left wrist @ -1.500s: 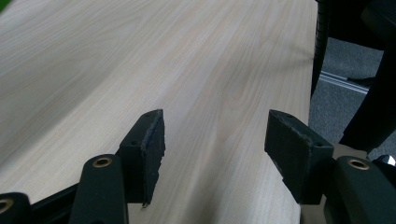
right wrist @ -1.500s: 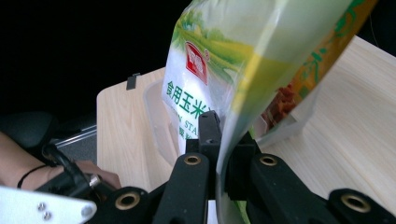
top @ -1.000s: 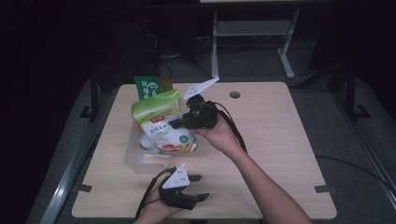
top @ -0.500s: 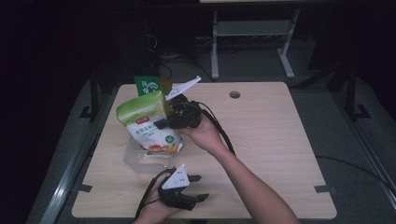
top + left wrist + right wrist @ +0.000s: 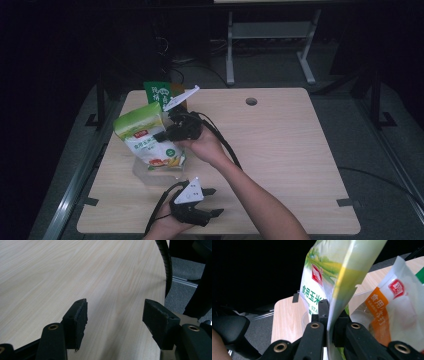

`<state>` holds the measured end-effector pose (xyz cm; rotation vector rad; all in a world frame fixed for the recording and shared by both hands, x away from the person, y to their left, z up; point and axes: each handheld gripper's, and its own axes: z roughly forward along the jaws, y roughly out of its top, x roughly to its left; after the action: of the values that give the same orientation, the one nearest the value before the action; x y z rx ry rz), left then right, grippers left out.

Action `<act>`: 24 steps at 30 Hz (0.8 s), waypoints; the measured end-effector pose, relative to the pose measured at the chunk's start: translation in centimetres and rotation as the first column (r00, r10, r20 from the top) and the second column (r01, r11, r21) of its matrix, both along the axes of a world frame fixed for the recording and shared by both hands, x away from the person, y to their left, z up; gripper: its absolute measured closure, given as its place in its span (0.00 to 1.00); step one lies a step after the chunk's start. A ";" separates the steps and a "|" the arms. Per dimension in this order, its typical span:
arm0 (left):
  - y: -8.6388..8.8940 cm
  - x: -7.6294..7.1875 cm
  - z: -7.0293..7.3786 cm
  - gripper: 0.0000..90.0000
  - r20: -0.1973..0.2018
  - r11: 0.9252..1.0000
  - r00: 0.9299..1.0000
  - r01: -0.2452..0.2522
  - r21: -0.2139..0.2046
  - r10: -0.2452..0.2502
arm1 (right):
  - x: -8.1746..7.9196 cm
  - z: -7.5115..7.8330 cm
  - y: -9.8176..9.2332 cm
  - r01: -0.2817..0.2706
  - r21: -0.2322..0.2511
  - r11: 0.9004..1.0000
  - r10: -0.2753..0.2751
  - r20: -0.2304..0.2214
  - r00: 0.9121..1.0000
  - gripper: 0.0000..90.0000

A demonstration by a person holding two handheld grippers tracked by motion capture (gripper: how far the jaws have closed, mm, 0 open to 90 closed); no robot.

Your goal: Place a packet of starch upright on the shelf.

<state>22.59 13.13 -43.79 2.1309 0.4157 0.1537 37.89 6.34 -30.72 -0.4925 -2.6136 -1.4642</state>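
Observation:
A green and white pouch (image 5: 142, 137) hangs tilted over the table's left side, and my right gripper (image 5: 162, 136) is shut on its edge. In the right gripper view the jaws (image 5: 330, 315) pinch the pouch's (image 5: 332, 270) thin side seam. A second pouch (image 5: 394, 305) with an orange label lies just behind it. My left gripper (image 5: 216, 201) rests near the front edge of the table, open. Between its jaws (image 5: 115, 315) there is only bare wood.
A clear shallow container (image 5: 150, 172) sits on the wooden table (image 5: 280, 150) under the held pouch. A dark green packet (image 5: 157, 92) stands at the back left corner. A black cable (image 5: 166, 265) runs past the table's edge. The table's right half is bare wood.
My right gripper has carried the green and white pouch to the left and slightly down, and the pouch now tilts more. The left gripper has stayed where it was.

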 end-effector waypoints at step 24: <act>0.3 0.2 0.0 0.40 -0.010 1.000 1.000 -0.001 -0.006 0.001 | 0.3 -4.0 3.0 -0.055 -0.029 0.998 0.053 -0.049 0.997 0.97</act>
<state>22.78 13.44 -43.80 2.1262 0.4229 0.1426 38.19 9.32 -34.67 -0.4508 -2.5943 -1.3814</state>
